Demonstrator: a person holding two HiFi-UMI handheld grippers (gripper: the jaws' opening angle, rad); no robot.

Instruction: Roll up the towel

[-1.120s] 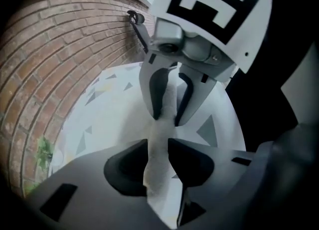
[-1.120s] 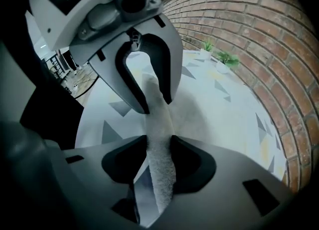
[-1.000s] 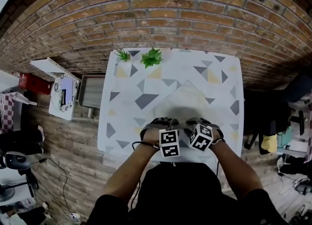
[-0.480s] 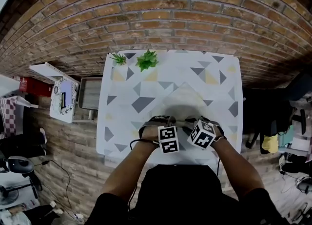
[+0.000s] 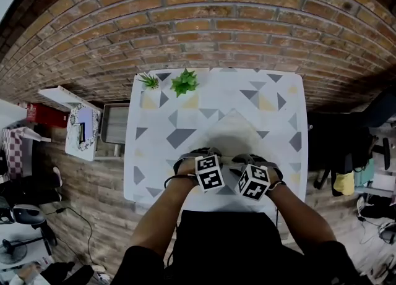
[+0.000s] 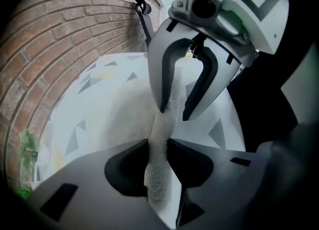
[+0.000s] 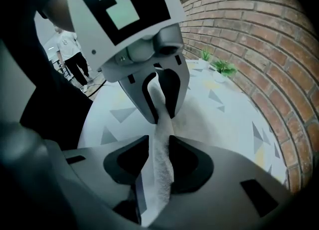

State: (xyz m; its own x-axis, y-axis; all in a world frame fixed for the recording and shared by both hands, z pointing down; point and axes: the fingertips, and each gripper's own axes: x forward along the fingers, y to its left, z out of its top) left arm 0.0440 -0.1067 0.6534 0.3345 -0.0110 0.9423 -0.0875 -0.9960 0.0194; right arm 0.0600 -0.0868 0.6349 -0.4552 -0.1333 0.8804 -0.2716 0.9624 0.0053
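- One towel [image 5: 232,130] lay on the tabletop [image 5: 143,172].
- Two grippers worked at the tabletop's near edge: left gripper [image 6: 160,160] and right gripper [image 7: 158,163].
- Each had two jaws nipped on the towel, the left's having just been closing.
- Two potted plants [image 5: 149,80] [image 5: 184,82] stood at the tabletop's far left corner.
- One tabletop in all.

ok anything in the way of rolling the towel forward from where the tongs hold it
Nothing visible. The right tongs pinch the near edge of the towel, the left tongs have just been closing on it; the two potted plants stand far-left on the table, off the towel.
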